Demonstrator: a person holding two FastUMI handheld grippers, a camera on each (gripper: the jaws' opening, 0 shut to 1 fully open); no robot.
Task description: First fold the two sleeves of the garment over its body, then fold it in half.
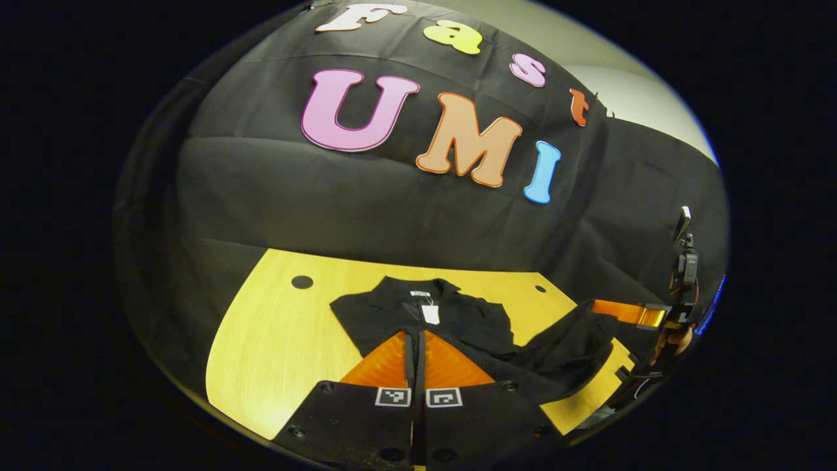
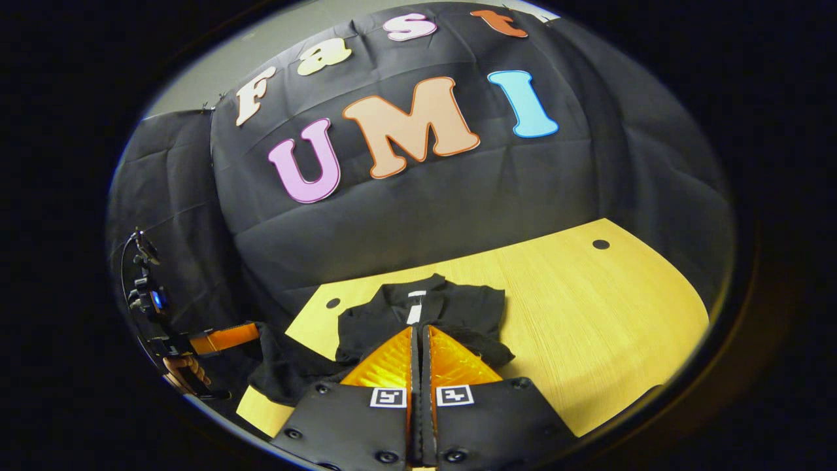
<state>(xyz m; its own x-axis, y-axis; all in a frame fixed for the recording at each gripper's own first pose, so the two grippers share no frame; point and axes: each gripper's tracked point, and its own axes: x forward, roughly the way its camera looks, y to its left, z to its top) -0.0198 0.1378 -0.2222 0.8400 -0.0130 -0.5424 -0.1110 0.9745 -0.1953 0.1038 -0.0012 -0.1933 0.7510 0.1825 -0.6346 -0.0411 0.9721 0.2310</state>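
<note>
Black garment (image 1: 425, 317) flat on yellow worktop (image 1: 281, 340), collar toward booth wall, white tag (image 1: 430, 314) at neck. One sleeve (image 2: 288, 369) hangs over worktop edge. Left tongs (image 1: 416, 337) closed, fingers together above garment body; contact with cloth unclear. Right tongs (image 2: 418, 333) same: closed, over garment lower part.

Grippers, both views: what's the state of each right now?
Left gripper: closed, pinching an edge of the black short-sleeved garment.
Right gripper: closed, pinching the same garment.
</note>
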